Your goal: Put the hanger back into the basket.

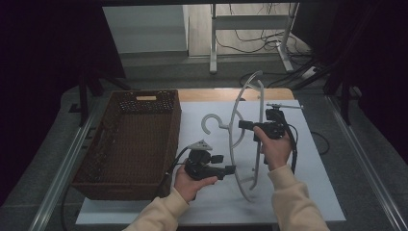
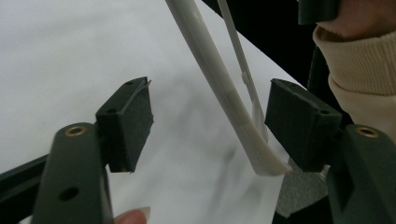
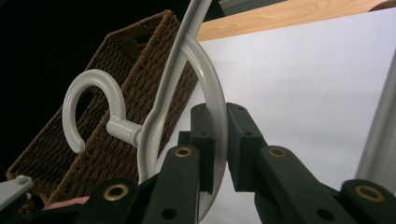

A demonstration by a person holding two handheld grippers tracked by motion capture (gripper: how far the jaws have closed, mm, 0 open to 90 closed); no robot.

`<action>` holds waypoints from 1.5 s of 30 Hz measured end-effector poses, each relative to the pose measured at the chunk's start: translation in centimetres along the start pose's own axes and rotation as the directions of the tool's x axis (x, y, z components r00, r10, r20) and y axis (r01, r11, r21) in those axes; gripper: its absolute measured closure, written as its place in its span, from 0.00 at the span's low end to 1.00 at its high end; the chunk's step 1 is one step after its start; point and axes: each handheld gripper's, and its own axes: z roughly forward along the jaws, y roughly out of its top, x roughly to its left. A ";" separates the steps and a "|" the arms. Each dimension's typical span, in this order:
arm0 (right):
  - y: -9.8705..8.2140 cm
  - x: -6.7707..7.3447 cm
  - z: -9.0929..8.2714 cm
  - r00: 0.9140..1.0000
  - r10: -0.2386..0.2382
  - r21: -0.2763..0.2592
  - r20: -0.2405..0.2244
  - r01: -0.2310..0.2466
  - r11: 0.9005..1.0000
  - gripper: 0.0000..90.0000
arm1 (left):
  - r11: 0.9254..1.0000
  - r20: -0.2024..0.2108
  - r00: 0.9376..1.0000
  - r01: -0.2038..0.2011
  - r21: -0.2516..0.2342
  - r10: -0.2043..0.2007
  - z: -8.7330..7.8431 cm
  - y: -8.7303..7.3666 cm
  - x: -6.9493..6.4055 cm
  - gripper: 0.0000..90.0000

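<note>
The left gripper stood nearest, low over the near half of the white board, its jaws parted with the near end of the white hanger between the pads but not yet pinched; it sat closer to one pad than the other. To do this well, I judged, the hand should centre the arm between the pads first, so that closing would not shove the hanger against the other grip.

Farther off, the right gripper was clenched on the hanger's curved arm, just beside the neck.

The hanger stood on edge, tilted, over the middle of the board. Its long axis ran from near the front edge toward the back edge, and its hook pointed left toward the wicker basket.
</note>
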 end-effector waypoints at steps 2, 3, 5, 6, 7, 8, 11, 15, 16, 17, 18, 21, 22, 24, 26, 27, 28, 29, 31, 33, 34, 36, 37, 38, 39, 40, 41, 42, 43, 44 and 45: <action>0.0 0.0 0.0 1.000 0.005 -0.003 -0.001 -0.005 1.000 0.91 | 1.000 0.014 1.000 0.013 -0.004 -0.013 0.5 0.0 0.2 0.41; 0.0 -0.1 0.0 1.000 0.006 -0.004 -0.002 -0.006 1.000 0.91 | 1.000 0.023 1.000 0.020 -0.006 -0.020 0.8 0.0 0.3 0.42; -0.1 -0.1 0.0 1.000 0.011 -0.005 -0.008 -0.011 1.000 0.91 | 0.999 0.047 0.999 0.028 -0.016 -0.027 1.2 0.1 0.5 0.49; -0.1 -0.1 0.0 1.000 0.012 -0.005 -0.009 -0.012 1.000 0.91 | 0.999 0.058 0.998 0.035 -0.021 -0.034 1.4 0.1 0.6 0.53; -0.1 -0.1 0.1 1.000 0.012 -0.002 -0.010 -0.012 1.000 0.91 | 0.999 0.071 0.996 0.047 -0.025 -0.045 1.5 0.1 0.7 0.57; -0.1 -0.1 0.1 1.000 0.010 0.003 -0.012 -0.010 1.000 0.90 | 0.998 0.088 0.994 0.060 -0.033 -0.056 1.6 0.2 0.8 0.63; -0.2 -0.1 0.3 1.000 0.011 0.010 -0.014 -0.011 1.000 0.90 | 0.996 0.114 0.991 0.081 -0.045 -0.075 1.7 0.3 1.0 0.77; -0.2 -0.3 0.3 1.000 0.013 0.009 -0.016 -0.013 1.000 0.90 | 0.994 0.113 0.988 0.105 -0.036 -0.100 1.4 0.3 1.4 0.81; -0.2 -0.3 0.2 1.000 0.015 0.009 -0.017 -0.015 1.000 0.90 | 0.993 0.118 0.987 0.115 -0.038 -0.109 1.3 0.3 1.5 0.83; -0.2 -0.4 0.2 1.000 0.017 0.009 -0.018 -0.017 1.000 0.89 | 0.991 0.121 0.985 0.129 -0.044 -0.123 1.1 0.4 1.6 0.85; -0.2 -0.4 0.2 1.000 0.016 0.009 -0.018 -0.016 1.000 0.89 | 0.990 0.124 0.985 0.131 -0.049 -0.124 0.9 0.4 1.7 0.87; -0.1 -0.5 0.2 1.000 0.014 0.017 -0.024 -0.014 1.000 0.88 | 0.994 0.115 0.990 0.093 -0.058 -0.085 0.4 0.5 1.5 0.89; -0.1 -0.5 0.2 1.000 0.015 0.019 -0.027 -0.014 1.000 0.88 | 0.994 0.120 0.989 0.090 -0.059 -0.083 0.3 0.6 1.4 0.89; -0.1 -0.5 0.3 1.000 0.012 0.024 -0.026 -0.011 1.000 0.87 | 0.995 0.126 0.989 0.085 -0.058 -0.077 0.2 0.6 1.4 0.90; -0.2 -0.6 0.4 1.000 0.012 0.027 -0.026 -0.011 1.000 0.86 | 0.995 0.140 0.988 0.077 -0.060 -0.068 -0.1 0.7 1.4 0.90; -0.2 -0.7 0.4 0.999 0.014 0.030 -0.029 -0.013 0.999 0.85 | 0.995 0.146 0.987 0.077 -0.062 -0.067 -0.3 0.8 1.4 0.90; -0.2 -0.7 0.4 0.999 0.014 0.031 -0.029 -0.013 0.999 0.85 | 0.995 0.151 0.987 0.072 -0.065 -0.061 -0.4 0.9 1.4 0.90; -0.2 -0.8 0.4 0.999 0.018 0.029 -0.031 -0.017 0.999 0.84 | 0.996 0.148 0.988 0.059 -0.060 -0.050 -0.6 1.1 1.3 0.91; -0.2 -0.8 0.4 0.999 0.022 0.025 -0.038 -0.021 0.999 0.84 | 0.996 0.145 0.988 0.055 -0.064 -0.045 -0.9 1.3 1.2 0.91; -0.2 -0.8 0.3 0.999 0.022 0.021 -0.043 -0.021 1.000 0.84 | 0.997 0.149 0.988 0.044 -0.060 -0.035 -1.1 1.4 1.3 0.91; -0.2 -0.8 0.3 0.999 0.022 0.019 -0.046 -0.022 1.000 0.83 | 0.997 0.152 0.988 0.043 -0.061 -0.033 -1.1 1.5 1.3 0.91; -0.2 -0.9 0.2 0.999 0.023 0.013 -0.049 -0.022 1.000 0.81 | 0.997 0.161 0.986 0.043 -0.063 -0.032 -1.3 1.6 1.3 0.91; -0.2 -0.9 0.2 0.998 0.023 0.011 -0.053 -0.023 1.000 0.78 | 0.997 0.160 0.987 0.045 -0.066 -0.034 -1.3 1.6 1.2 0.91; -0.1 -0.9 0.2 0.998 0.023 0.009 -0.058 -0.023 1.000 0.74 | 0.997 0.157 0.987 0.041 -0.065 -0.030 -1.3 1.6 1.2 0.91; -0.1 -0.9 0.1 0.997 0.025 0.005 -0.067 -0.025 1.000 0.70 | 0.997 0.157 0.987 0.041 -0.066 -0.030 -1.4 1.7 1.2 0.91; -0.1 -0.9 0.0 0.997 0.029 0.000 -0.076 -0.029 1.000 0.65 | 0.997 0.159 0.987 0.036 -0.064 -0.025 -1.5 1.7 1.3 0.91; -0.1 -1.0 -0.2 0.996 0.029 -0.011 -0.080 -0.030 0.999 0.61 | 0.997 0.162 0.987 0.036 -0.066 -0.025 -1.5 1.8 1.3 0.91; -0.1 -0.9 -0.4 0.997 0.020 -0.023 -0.073 -0.022 1.000 0.57 | 0.997 0.163 0.986 0.035 -0.068 -0.023 -1.6 1.8 1.3 0.91; -0.1 -0.9 -0.6 0.998 0.003 -0.034 -0.057 -0.005 0.999 0.51 | 0.997 0.166 0.986 0.034 -0.069 -0.022 -1.7 1.8 1.4 0.91; -0.1 -0.9 -0.9 0.999 -0.015 -0.045 -0.045 0.013 0.999 0.47 | 0.997 0.166 0.986 0.034 -0.071 -0.022 -1.8 1.9 1.4 0.91; -0.2 -1.0 -1.3 0.999 -0.025 -0.052 -0.044 0.023 0.998 0.45 | 0.997 0.166 0.986 0.034 -0.073 -0.022 -1.9 1.9 1.4 0.91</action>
